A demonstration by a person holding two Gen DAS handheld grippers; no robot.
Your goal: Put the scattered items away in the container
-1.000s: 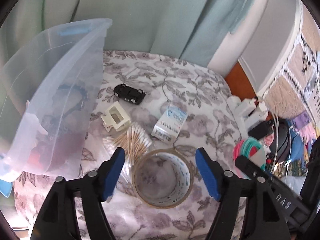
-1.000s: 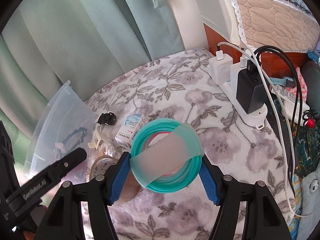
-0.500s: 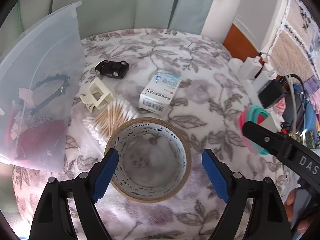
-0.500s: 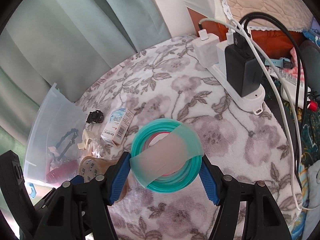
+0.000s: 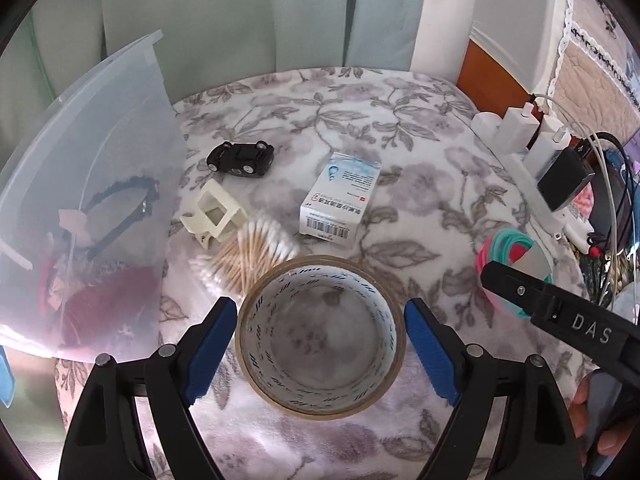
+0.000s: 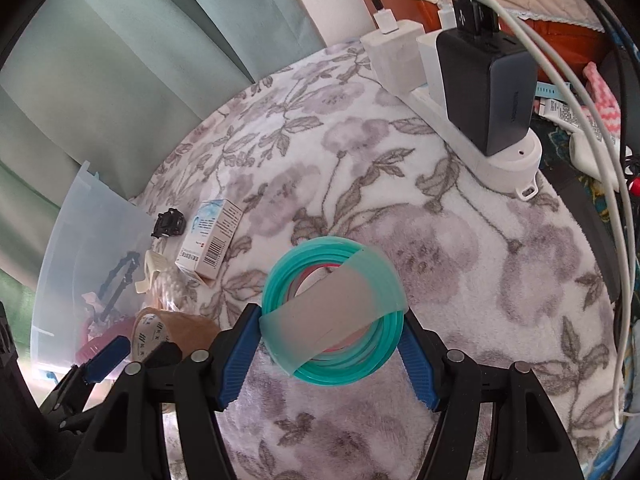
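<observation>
A brown packing tape roll [image 5: 320, 336] lies flat on the floral blanket between the open jaws of my left gripper [image 5: 320, 348], which straddle it with small gaps either side. My right gripper [image 6: 330, 344] is shut on a bundle of teal rings [image 6: 334, 316] wrapped in a frosted band, also seen at the right of the left wrist view [image 5: 508, 256]. A clear plastic container [image 5: 92, 184] stands at the left with a black headband and red items inside. A black toy car [image 5: 242, 158], a cream clip [image 5: 214, 214], cotton swabs [image 5: 252, 252] and a small white-blue box [image 5: 342, 200] lie beyond the tape.
A white power strip [image 6: 472, 144] with white and black chargers and cables sits at the blanket's right edge. Green curtains [image 5: 240, 16] hang behind. Clutter lies past the right edge.
My left gripper has moved forward and down so the tape roll sits between its jaws. My right gripper keeps hold of the teal rings and has shifted slightly forward.
</observation>
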